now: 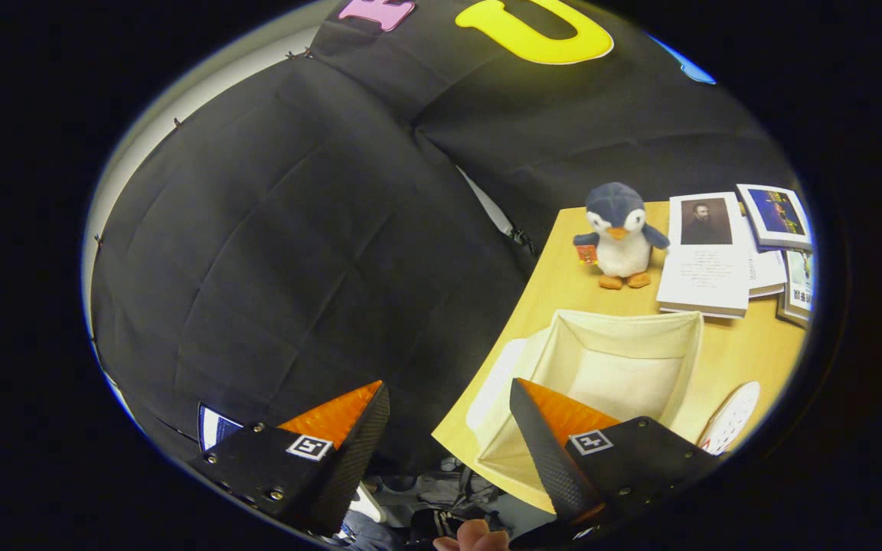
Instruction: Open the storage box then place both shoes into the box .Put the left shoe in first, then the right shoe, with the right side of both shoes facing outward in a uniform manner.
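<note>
The storage box, a cream fabric one, is seen standing open on the wooden table, near the table's edge, with its inside bare. It is partly overlapped by the right finger of the gripper, the rest lying just beyond that finger. A pale flap, perhaps the box's lid, is seen hanging at the box's side by the table edge. What seems to be a white shoe with a dotted sole is glimpsed beside the box, though too little is visible to be sure. The fingers are held wide apart, with nothing between them. Beyond the box a plush penguin is stood upright, and just beside it a stack of books is laid flat. Part of a hand is seen below the fingers.
</note>
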A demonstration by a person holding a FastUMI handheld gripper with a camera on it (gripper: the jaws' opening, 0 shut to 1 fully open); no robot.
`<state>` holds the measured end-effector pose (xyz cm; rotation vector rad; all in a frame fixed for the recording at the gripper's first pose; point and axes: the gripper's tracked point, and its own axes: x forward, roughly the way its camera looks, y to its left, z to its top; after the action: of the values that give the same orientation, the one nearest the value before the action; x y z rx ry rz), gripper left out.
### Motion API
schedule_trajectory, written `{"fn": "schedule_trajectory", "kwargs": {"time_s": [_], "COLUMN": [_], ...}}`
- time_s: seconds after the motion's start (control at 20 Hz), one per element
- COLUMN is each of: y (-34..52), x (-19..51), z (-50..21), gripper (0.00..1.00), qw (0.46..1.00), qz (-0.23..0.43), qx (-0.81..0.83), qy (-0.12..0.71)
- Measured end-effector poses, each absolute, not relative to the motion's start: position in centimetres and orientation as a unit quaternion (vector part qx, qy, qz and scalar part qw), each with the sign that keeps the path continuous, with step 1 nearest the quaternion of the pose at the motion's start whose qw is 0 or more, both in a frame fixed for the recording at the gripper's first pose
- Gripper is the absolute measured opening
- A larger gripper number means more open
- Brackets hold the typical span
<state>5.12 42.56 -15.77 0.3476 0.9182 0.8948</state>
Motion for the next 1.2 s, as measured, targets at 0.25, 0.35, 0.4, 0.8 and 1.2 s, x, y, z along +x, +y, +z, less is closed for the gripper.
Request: {"fn": "schedule_trajectory", "kwargs": {"time_s": [0.25, 0.35, 0.4, 0.8, 1.2], "y": [33.9, 30.7, 29.3, 20.3, 14.9], "x": [6.6, 6.8, 6.9, 7.4, 6.1], "z": [-17.7, -18.2, -18.5, -22.0, -28.8], "gripper": [0.96, 0.96, 0.96, 0.97, 0.9], "qw": [0.83, 0.839, 0.843, 0.861, 0.844], "qz": [0.363, 0.345, 0.335, 0.267, 0.219], "qx": [0.102, 0.092, 0.089, 0.075, 0.059], "qy": [0.412, 0.411, 0.411, 0.427, 0.486]}}
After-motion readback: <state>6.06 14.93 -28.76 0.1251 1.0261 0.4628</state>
